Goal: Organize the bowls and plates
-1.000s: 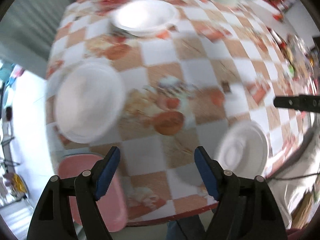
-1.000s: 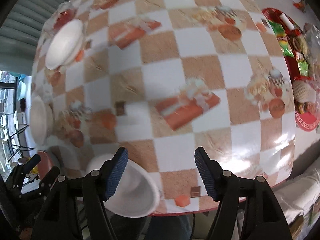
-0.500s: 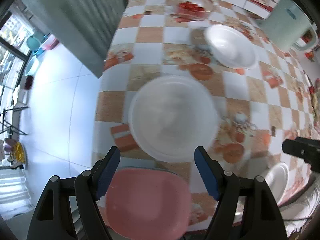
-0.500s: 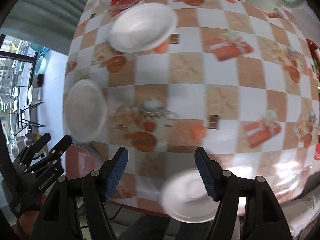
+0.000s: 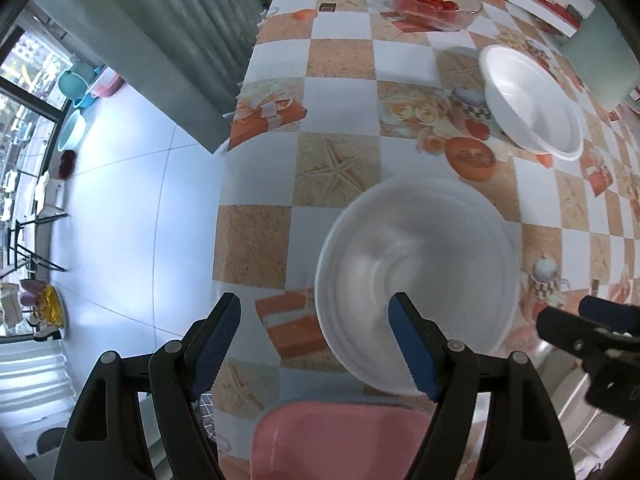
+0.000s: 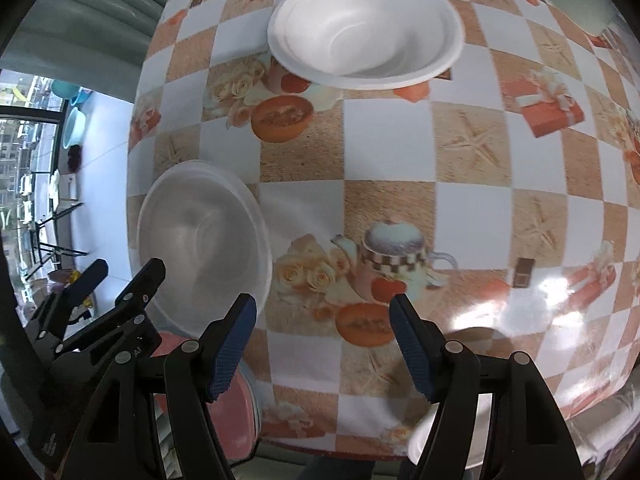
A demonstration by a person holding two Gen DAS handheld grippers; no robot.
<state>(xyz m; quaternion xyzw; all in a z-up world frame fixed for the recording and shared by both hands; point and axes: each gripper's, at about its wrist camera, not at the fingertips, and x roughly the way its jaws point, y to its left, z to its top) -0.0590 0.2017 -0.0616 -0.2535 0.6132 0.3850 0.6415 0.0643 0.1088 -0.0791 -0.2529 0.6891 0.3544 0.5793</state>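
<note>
— So, where do the bowls sit against the table's edges?
— Near bowl [image 5: 416, 284] lies close to the left edge of the checked tablecloth [image 5: 340, 60], a row of squares in from the near edge. Far bowl [image 5: 532, 104] rests deeper in, well apart from it, with a glass dish of tomatoes [image 5: 432, 0] beyond.
— And the grippers?
— Left gripper [image 5: 314, 346] hangs with its jaws spread wide and nothing between them, one blue pad over the near bowl's rim. Right gripper [image 6: 322, 346] is spread too, empty, above bare cloth near a printed teapot.
— Anything at the near edge?
— A pink tray [image 5: 340, 440] sits just below the near bowl, at the table's near-left corner. A white plate [image 6: 452, 444] pokes out past the near edge, partly hidden by the right gripper's finger.
— Free space?
— Bare squares stretch between the two bowls and off to the right.
</note>
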